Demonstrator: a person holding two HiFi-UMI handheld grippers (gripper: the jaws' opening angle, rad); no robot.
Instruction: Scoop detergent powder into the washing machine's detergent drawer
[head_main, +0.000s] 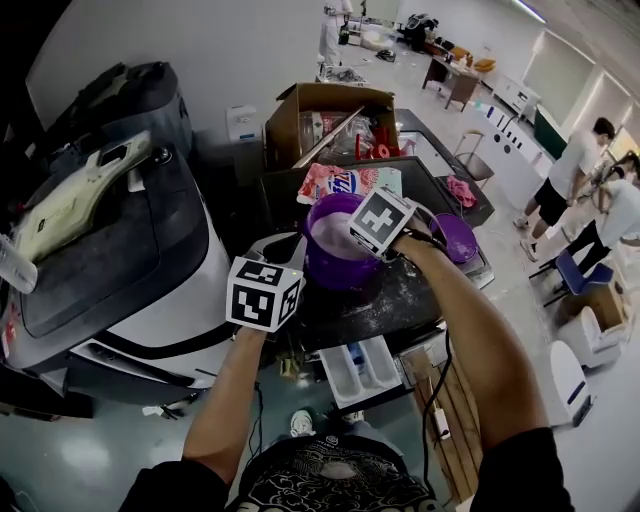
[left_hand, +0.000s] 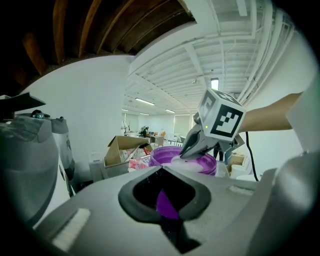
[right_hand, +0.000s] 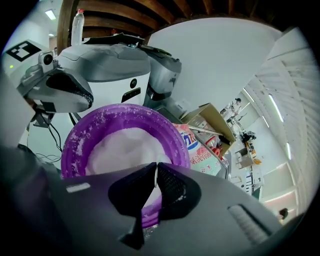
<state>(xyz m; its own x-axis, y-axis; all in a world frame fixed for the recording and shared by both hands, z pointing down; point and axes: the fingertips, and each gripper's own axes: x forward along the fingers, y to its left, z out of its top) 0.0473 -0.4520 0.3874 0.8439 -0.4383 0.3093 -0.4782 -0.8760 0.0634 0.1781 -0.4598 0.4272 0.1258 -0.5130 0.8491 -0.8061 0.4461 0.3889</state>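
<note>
Scoop (right_hand: 156, 180) upright in right gripper (right_hand: 155, 170), over powder (right_hand: 125, 147), left gripper (left_hand: 166, 202) holding bucket (right_hand: 75, 145)

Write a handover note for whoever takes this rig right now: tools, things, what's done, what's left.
Left tool: shut, apparently pinching the purple tub at its near rim.
Right tool: shut on a thin white scoop, tip down in the tub's powder.
Detergent drawer: pulled open, between tub and person; powder inside can't be confirmed.
Done: scoop in the powder.
Left: lift a scoopful, tip it into the drawer.
</note>
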